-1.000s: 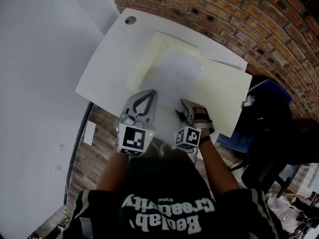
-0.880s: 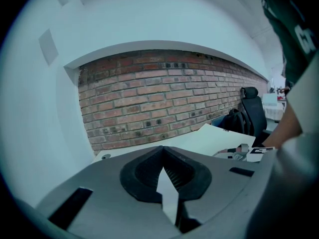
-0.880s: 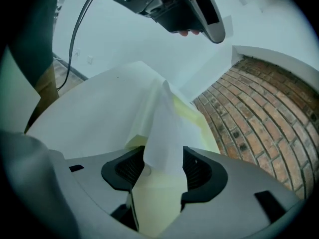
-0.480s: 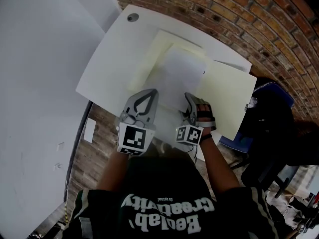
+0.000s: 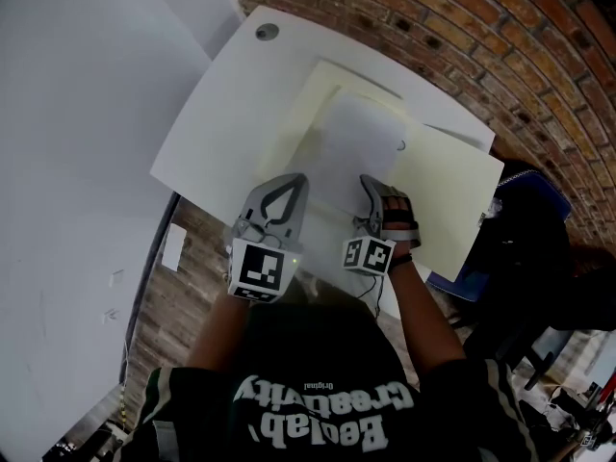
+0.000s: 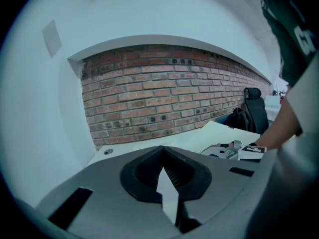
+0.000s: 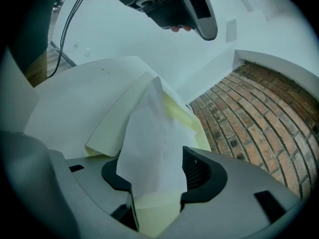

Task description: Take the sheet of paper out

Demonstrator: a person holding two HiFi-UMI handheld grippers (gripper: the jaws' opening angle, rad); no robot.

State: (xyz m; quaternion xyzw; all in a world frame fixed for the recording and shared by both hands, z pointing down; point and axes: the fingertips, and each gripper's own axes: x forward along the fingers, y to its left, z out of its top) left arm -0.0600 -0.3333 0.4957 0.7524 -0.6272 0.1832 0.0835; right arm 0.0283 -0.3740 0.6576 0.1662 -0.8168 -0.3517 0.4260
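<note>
Head view: white table (image 5: pixel 226 114) set against a brick wall (image 5: pixel 462 27), with a round cable hole (image 5: pixel 267 32) at the table's far left corner. A pale yellow folder (image 5: pixel 448 195) lies open on the table and reaches the right near edge. The sheet of paper (image 5: pixel 351 147), white, lies on the folder's left half, its near edge toward the person. Right gripper (image 5: pixel 371 189) is at the sheet's near right corner. In the right gripper view its jaws are spread: the sheet (image 7: pixel 149 143) rises between them and lies across the left pad, clear of the right pad, so it is not clamped. The yellow folder (image 7: pixel 107 133) shows behind and below the sheet, also within the gap. Left gripper (image 5: pixel 289 183) sits at the table's near edge, just beside the sheet's near left corner; contact with the sheet cannot be judged. In the left gripper view its jaws are pressed together at the tips (image 6: pixel 163 156). A thin white sliver shows behind the tips, and what it is cannot be told. The same view shows the right gripper (image 6: pixel 234 151) to the right, low over the folder, and a black chair (image 6: pixel 251 106) by the wall further right.
</note>
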